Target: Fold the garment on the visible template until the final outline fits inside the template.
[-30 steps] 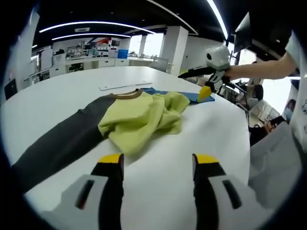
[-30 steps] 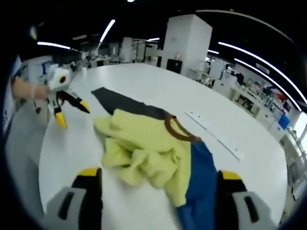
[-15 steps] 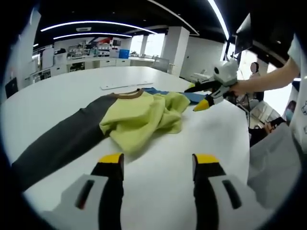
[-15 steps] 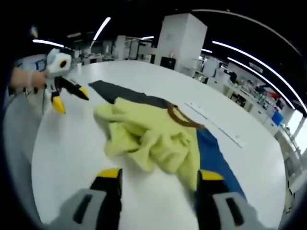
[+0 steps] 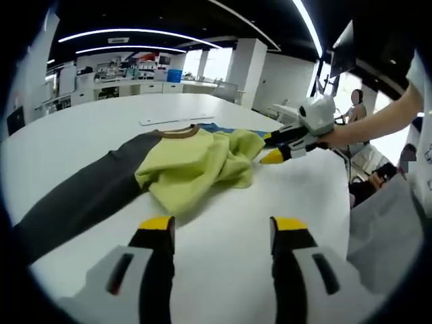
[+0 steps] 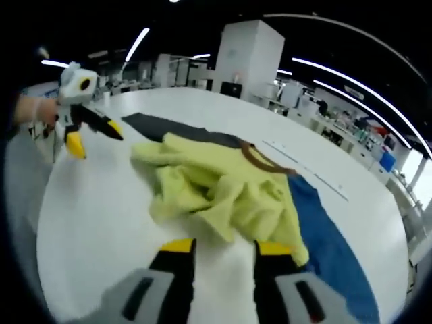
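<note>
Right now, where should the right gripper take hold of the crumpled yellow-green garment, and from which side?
I would pinch the loose fabric edge of the crumpled yellow-green garment that lies just ahead of the right gripper, coming in low over the white table from the near side. The cloth bunches up in folds there, so the narrowed jaws could probably close on one.

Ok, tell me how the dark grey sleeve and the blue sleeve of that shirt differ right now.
The dark grey sleeve lies on the left gripper's side of the white table; the blue sleeve lies on the right gripper's side. The bunched yellow-green body overlaps the blue sleeve's inner end more than the grey one's. The right gripper's tips sit close beside the blue sleeve; the left gripper stays well back from the grey one. Both lie flat, stretched outward, and neither is folded in yet.
</note>
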Available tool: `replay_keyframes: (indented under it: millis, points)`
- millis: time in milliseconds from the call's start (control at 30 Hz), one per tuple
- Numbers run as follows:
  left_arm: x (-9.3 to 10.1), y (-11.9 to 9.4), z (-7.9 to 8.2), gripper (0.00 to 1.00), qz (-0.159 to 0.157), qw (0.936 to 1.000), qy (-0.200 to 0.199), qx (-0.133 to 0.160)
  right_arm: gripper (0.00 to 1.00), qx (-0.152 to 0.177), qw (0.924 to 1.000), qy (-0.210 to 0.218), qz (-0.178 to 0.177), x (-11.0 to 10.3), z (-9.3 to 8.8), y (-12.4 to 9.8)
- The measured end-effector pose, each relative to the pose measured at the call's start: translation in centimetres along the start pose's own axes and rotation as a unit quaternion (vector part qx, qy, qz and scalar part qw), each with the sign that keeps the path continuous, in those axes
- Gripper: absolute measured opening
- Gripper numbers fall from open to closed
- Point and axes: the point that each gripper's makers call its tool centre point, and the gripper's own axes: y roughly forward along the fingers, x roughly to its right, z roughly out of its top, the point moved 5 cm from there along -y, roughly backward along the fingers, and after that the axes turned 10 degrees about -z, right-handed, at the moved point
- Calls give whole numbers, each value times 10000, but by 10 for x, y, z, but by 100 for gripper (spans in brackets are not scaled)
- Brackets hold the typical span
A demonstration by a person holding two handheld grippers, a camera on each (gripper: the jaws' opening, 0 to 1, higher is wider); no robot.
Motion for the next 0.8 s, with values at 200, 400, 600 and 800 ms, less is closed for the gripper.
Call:
replay_keyframes:
  millis: [200, 400, 600, 800]
  points:
    - [0, 0, -2, 53, -17, 10000, -41, -14, 18, 23, 9995, 150, -281, 2, -4, 11]
    - [0, 1, -5, 53, -27, 10000, -62, -30, 0, 202, 9989, 302, -300, 4, 5, 6]
    - [0, 2, -5, 52, -22, 10000, -88, 0, 0, 234, 9989, 325, -243, 7, 5, -7]
    - [4, 4, -5, 52, -60, 9999, -103, 11, 0, 215, 9990, 229, -309, 6, 0, -29]
